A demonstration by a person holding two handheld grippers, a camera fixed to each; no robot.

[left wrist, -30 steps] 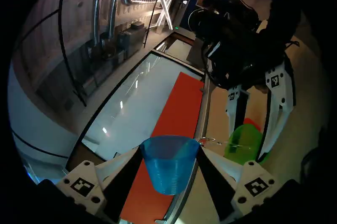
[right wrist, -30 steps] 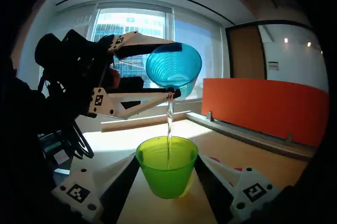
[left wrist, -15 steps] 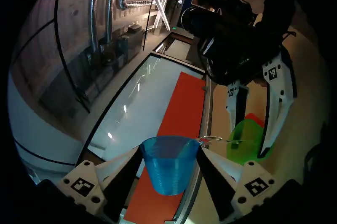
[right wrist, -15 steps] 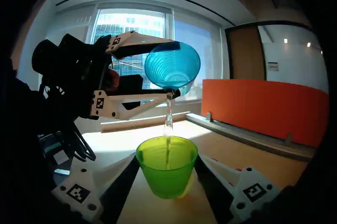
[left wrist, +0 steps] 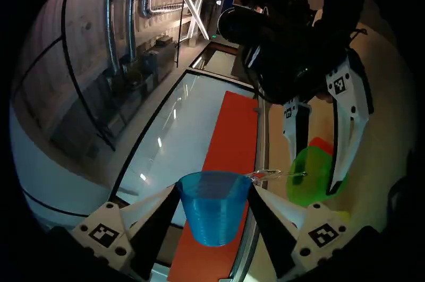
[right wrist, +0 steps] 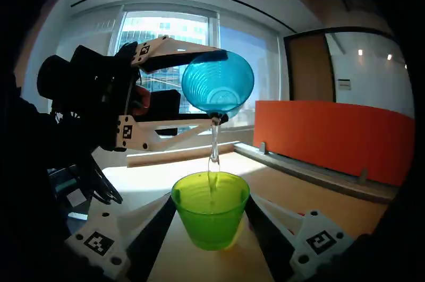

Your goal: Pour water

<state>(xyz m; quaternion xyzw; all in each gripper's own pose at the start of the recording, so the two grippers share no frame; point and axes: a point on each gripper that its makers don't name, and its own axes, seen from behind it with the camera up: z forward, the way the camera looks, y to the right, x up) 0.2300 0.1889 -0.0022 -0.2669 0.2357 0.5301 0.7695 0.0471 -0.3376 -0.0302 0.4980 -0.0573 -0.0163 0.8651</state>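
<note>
My left gripper (left wrist: 214,213) is shut on a translucent blue cup (left wrist: 214,206), tipped well over on its side. In the right gripper view the blue cup (right wrist: 218,82) hangs above with its mouth toward me, held by the left gripper (right wrist: 212,86). A thin stream of water (right wrist: 213,146) runs from its lower rim into the green cup (right wrist: 210,214). My right gripper (right wrist: 210,218) is shut on that upright green cup. In the left gripper view the green cup (left wrist: 311,177) sits between the right gripper's white fingers (left wrist: 348,122).
A wooden table (right wrist: 297,186) lies under the cups, with an orange partition (right wrist: 340,136) along its far edge. Large windows (right wrist: 159,43) stand behind. A hand and dark sleeve (right wrist: 64,122) hold the left gripper at the left.
The blue cup has tipped a little further and water keeps streaming into the green cup. The green cup and right gripper have stayed still.
</note>
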